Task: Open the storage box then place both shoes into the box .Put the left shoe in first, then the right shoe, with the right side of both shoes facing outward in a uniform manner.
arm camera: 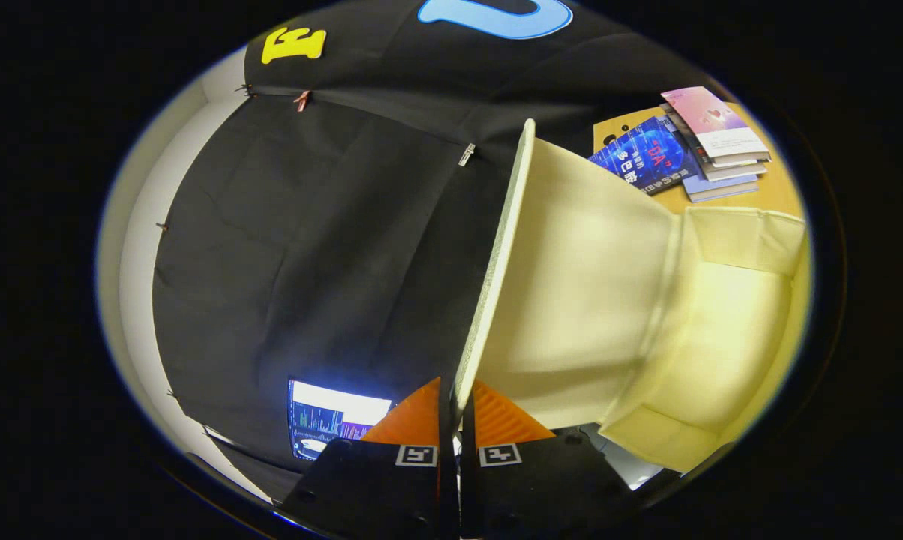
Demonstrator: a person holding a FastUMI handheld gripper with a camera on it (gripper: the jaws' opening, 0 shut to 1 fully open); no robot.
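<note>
The storage box [721,315] is pale yellow and lies just ahead and to the right of the fingers. Its lid [571,262] is swung up and stands on edge, with its inner face showing. My gripper [456,409] is shut on the lid's thin rim [489,277], one finger on each side of it. The view is rolled sideways, so the table runs up the right side. No shoe is to be seen.
A stack of books [710,146] lies on the wooden table [785,195] beyond the box. A lit screen [335,420] glows just left of the fingers, below the black cloth wall [309,247]. A white wall [133,262] shows past the cloth.
</note>
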